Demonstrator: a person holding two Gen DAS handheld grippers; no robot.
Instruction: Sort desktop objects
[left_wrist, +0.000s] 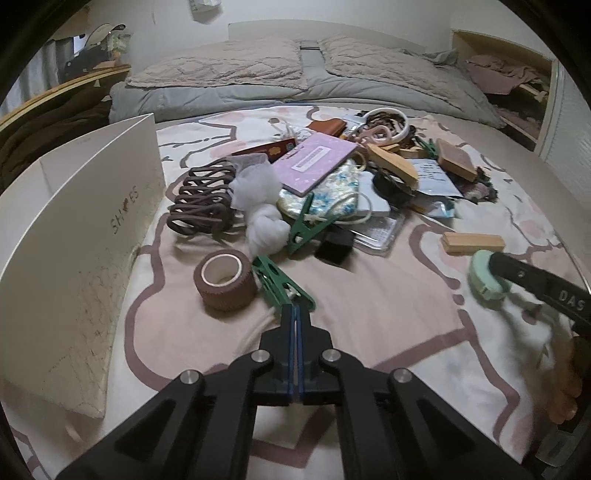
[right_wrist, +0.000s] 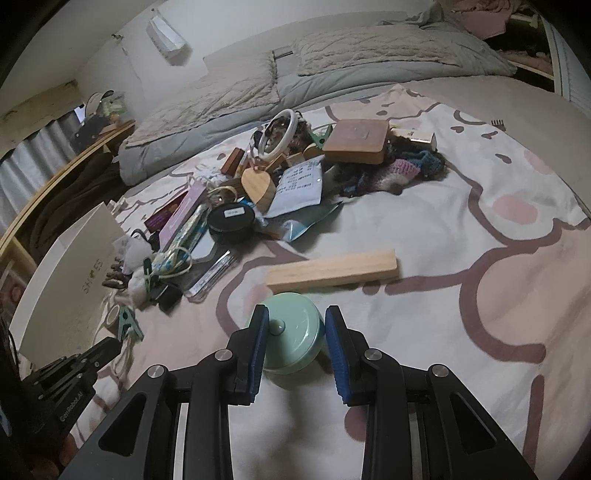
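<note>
Clutter on a bed, patterned pink bedspread (right_wrist: 461, 332) underneath.

Left gripper (left_wrist: 295, 314): pressed together, pinching the near tail of a green clip (left_wrist: 282, 286); rest of the clip lying on the bedspread, pointing away and slightly left from the fingertips. Just left of the clip, touching or almost touching it, a brown tape roll (left_wrist: 225, 278), standing on its flat end. Farther left of this gripper, a white shoe box (left_wrist: 74, 240), upright wall facing in. Ahead and left, a brown hair claw (left_wrist: 201, 201); ahead, a second green clip (left_wrist: 306, 225) at the near edge of the heap, with a purple notebook (left_wrist: 314, 162) on top farther back.

Right gripper (right_wrist: 296, 312): clamped on a mint-green round tin (right_wrist: 291, 343), one blue pad on each side, lid with its small knob facing up. Same tin also visible from the left wrist, off to the right of the left gripper, well apart from the clip. Whether lifted or resting on the bedspread: cannot tell.

Just beyond the tin, a wooden block (right_wrist: 332, 271), lying flat across the view. Ahead and left of the right gripper, a black round compact (right_wrist: 231, 218); beyond that, a heart-shaped wooden box (right_wrist: 258, 184), a white ring (right_wrist: 279, 133) and a square wooden box (right_wrist: 356, 142) at the back of the heap.
</note>
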